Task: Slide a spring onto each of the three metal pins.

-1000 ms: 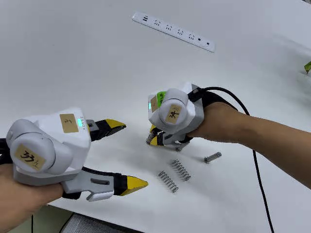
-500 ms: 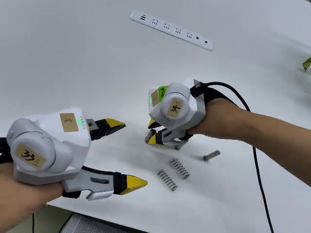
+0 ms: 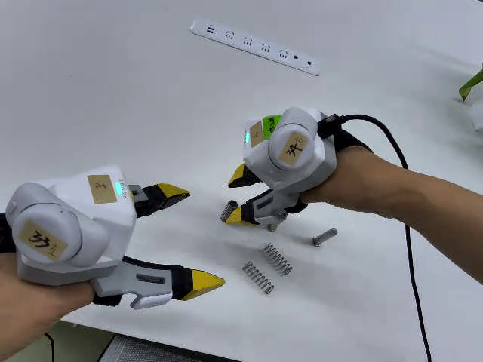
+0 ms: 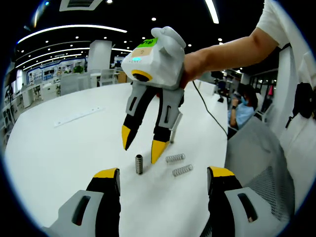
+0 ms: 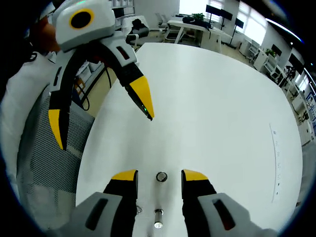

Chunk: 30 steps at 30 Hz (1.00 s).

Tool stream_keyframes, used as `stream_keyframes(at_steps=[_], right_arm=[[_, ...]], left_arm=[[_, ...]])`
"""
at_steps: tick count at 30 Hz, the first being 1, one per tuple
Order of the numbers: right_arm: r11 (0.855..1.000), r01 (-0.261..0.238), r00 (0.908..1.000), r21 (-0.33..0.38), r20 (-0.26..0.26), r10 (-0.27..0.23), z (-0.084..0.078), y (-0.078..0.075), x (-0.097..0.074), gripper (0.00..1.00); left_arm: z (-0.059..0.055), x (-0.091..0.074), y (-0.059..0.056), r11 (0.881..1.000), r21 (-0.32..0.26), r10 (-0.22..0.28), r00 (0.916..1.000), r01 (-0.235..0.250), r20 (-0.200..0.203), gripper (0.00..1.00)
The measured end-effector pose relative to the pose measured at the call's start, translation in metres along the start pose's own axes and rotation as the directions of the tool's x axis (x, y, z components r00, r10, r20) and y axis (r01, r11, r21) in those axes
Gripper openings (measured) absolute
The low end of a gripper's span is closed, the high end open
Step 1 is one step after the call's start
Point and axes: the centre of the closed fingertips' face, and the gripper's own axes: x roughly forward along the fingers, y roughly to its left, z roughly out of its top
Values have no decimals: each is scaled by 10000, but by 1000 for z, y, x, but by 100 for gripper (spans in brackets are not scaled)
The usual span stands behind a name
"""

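The right gripper (image 3: 237,197) hangs tips-down over the white table (image 3: 113,98), jaws open and holding nothing. Between their tips stands an upright pin (image 3: 228,211), apparently already wearing a spring, though the coils are small to read. Two loose springs (image 3: 277,259) lie flat just on the person's side of it, long axes roughly parallel. A bare pin (image 3: 324,237) lies on its side to their right. The left gripper (image 3: 192,237) is empty, jaws spread wide, and sits farther off, so the right one looks better placed for the next pickup.
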Motion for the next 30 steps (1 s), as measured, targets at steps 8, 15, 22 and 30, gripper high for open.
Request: stream_keyframes(at_steps=[8, 15, 22, 30], right_arm=[[9985, 296, 9964, 457, 776, -331, 5, 4, -21, 48], [9894, 784, 9838, 1225, 1512, -966, -2, 8, -47, 57], [9705, 1406, 9619, 1956, 2050, -1807, -19, 14, -74, 64], [9346, 1828, 9210, 3052, 2794, -2714, -53, 29, -111, 76]], left_arm=[[-1, -2, 2, 9999, 160, -32, 9997, 36, -230, 73], [1, -2, 3, 9991, 395, -107, 9990, 124, -431, 73], [2, -2, 0, 9972, 688, -246, 9974, 293, -675, 73], [-1, -1, 0, 9943, 928, -431, 9948, 517, -924, 73]])
